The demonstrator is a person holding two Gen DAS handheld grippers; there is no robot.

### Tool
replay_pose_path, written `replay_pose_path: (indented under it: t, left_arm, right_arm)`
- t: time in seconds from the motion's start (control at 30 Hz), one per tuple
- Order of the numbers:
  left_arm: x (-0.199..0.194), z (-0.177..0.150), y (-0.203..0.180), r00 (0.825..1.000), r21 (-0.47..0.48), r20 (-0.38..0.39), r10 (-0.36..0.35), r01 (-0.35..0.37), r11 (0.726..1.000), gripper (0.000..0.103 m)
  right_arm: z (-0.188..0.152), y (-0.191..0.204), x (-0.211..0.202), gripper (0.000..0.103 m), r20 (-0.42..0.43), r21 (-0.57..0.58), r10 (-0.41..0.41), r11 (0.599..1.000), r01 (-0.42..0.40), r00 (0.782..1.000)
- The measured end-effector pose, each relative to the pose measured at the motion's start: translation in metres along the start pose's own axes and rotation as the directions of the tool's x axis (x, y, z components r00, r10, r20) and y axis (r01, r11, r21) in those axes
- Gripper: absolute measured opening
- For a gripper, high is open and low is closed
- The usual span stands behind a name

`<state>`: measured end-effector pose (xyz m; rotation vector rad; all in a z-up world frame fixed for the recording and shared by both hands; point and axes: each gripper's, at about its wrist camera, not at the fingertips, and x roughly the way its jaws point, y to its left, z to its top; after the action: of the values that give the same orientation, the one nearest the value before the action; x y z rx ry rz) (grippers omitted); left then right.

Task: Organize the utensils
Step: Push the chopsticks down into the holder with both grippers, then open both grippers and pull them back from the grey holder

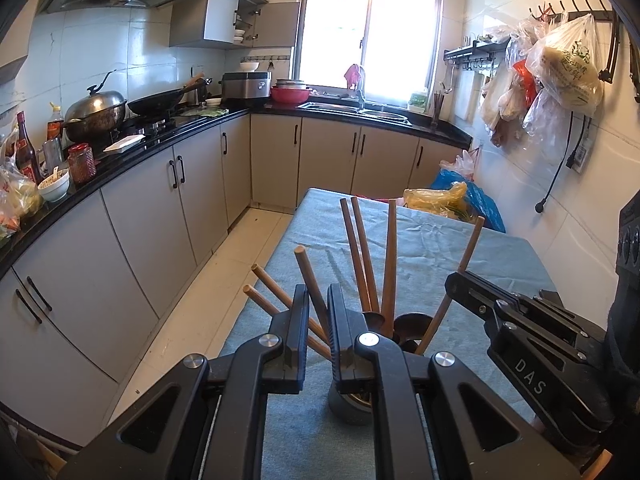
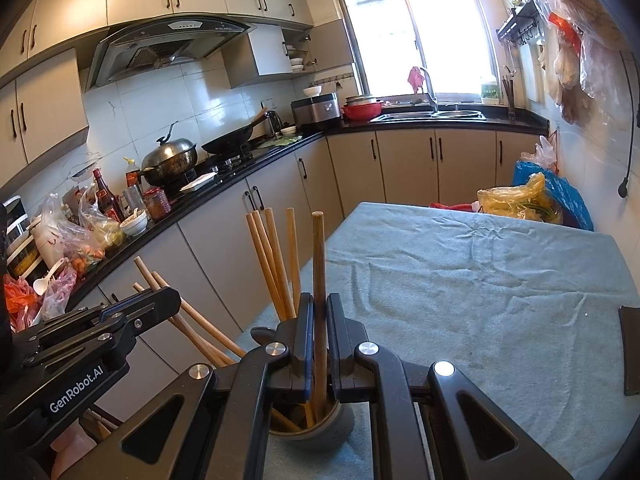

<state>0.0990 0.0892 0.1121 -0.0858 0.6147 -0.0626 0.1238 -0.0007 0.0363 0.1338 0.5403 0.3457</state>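
A grey utensil holder (image 1: 352, 406) (image 2: 316, 434) stands on the cloth-covered table (image 1: 504, 256) (image 2: 480, 280) right below both grippers. Several wooden chopsticks (image 1: 362, 256) (image 2: 272, 264) stick out of it and fan apart, with dark spoon heads (image 1: 412, 326) among them. My left gripper (image 1: 318, 294) is shut on one slanted chopstick (image 1: 308, 272) whose lower end goes into the holder. My right gripper (image 2: 320, 300) is shut on an upright chopstick (image 2: 319, 256) that also reaches into the holder. Each gripper shows at the edge of the other's view.
A black counter (image 2: 224, 196) with a wok, pots, bottles, bowls and bags runs along the left, cabinets below. Yellow and blue plastic bags (image 2: 520, 200) sit at the table's far end. A flat black object (image 2: 632, 352) lies at the table's right edge. More bags (image 1: 560, 68) hang on the right wall.
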Motion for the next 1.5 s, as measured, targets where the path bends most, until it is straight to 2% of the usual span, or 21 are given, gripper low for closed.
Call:
replay_pose_path:
  t: [0.33, 1.33, 1.4, 1.5]
  left_arm:
    - [0.000, -0.007, 0.013, 1.000, -0.013, 0.001, 0.002, -0.002, 1.000, 0.016]
    - [-0.005, -0.005, 0.020, 1.000, -0.012, -0.002, 0.009, -0.010, 1.000, 0.016]
    - [-0.005, -0.006, 0.022, 1.000, -0.013, -0.003, 0.009, -0.009, 1.000, 0.017]
    - [-0.008, -0.008, 0.023, 1.000, -0.012, 0.001, 0.013, -0.013, 1.000, 0.024]
  right_arm:
    - [0.001, -0.002, -0.001, 0.008, -0.005, -0.002, 0.004, 1.000, -0.004, 1.000]
    - [0.000, 0.000, -0.013, 0.008, -0.017, 0.004, 0.020, 1.000, -0.020, 1.000]
    - [0.000, 0.001, -0.014, 0.008, -0.017, 0.004, 0.018, 1.000, -0.018, 1.000]
    - [-0.002, 0.001, -0.016, 0.008, -0.021, 0.006, 0.019, 1.000, -0.019, 1.000]
